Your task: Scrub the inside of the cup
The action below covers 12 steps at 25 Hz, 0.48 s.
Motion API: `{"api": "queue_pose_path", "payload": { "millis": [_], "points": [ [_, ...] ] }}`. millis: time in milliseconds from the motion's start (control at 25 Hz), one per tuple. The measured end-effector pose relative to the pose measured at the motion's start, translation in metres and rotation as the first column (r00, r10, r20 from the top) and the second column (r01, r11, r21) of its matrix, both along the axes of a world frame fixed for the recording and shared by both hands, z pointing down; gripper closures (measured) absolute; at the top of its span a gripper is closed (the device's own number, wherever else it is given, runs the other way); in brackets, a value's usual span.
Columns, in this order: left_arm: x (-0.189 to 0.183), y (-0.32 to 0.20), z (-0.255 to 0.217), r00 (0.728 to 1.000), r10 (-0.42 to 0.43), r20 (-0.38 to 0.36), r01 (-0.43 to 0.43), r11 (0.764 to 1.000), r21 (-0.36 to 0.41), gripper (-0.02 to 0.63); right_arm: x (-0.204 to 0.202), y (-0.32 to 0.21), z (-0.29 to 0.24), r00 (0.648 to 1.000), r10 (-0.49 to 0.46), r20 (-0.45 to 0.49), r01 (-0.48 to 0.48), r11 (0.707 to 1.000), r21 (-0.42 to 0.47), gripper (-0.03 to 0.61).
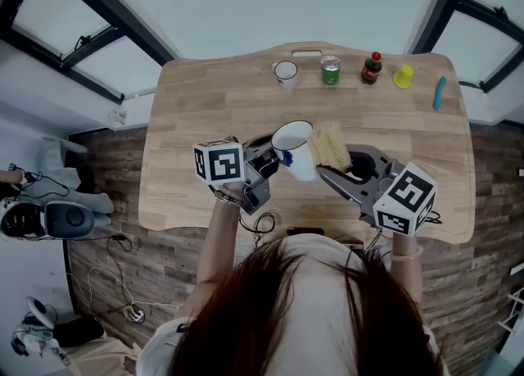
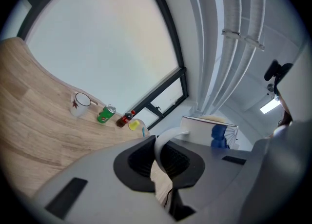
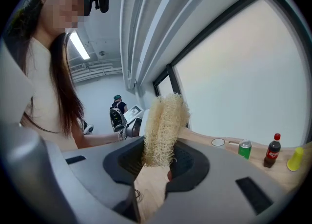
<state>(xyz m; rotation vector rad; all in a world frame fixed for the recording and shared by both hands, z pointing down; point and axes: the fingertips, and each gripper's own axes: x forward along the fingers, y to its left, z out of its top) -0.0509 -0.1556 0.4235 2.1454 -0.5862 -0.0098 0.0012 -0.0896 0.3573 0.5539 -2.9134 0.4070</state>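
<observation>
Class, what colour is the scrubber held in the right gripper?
Scrubber: pale straw yellow; right gripper view.

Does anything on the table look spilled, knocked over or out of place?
Nothing stands out. The mug, green can, cola bottle and yellow cup stand in a tidy row on the table, no spill visible. The left gripper holds the white cup; the right gripper holds the loofah.

The right gripper (image 3: 158, 162) has its two dark jaws closed on a pale yellow fibrous loofah scrubber (image 3: 163, 125), which stands upright and projects well above the jaw tips. A light wooden table (image 3: 204, 139) lies below and beyond the jaws. Far beyond the right-hand jaw stand, in a row, a small white mug (image 3: 218, 142), a green drinks can (image 3: 244, 149), a dark red-capped bottle (image 3: 272, 151) and a yellow object (image 3: 295, 159).
</observation>
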Motion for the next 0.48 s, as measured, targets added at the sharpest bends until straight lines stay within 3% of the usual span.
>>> {"api": "queue_pose_path", "payload": {
  "millis": [200,480],
  "points": [
    [-0.005,-0.004,0.004,0.997,-0.066,0.035,0.066,0.998,-0.011,0.591,-0.001,-0.004,0.004,0.998,0.054,-0.033,-0.053,0.998,0.027,0.452],
    [-0.013,-0.013,-0.003,0.981,-0.167,0.101,0.163,0.986,0.043,0.591,-0.002,-0.008,0.009,0.989,0.128,-0.068,-0.123,0.99,0.067,0.453]
  ]
}}
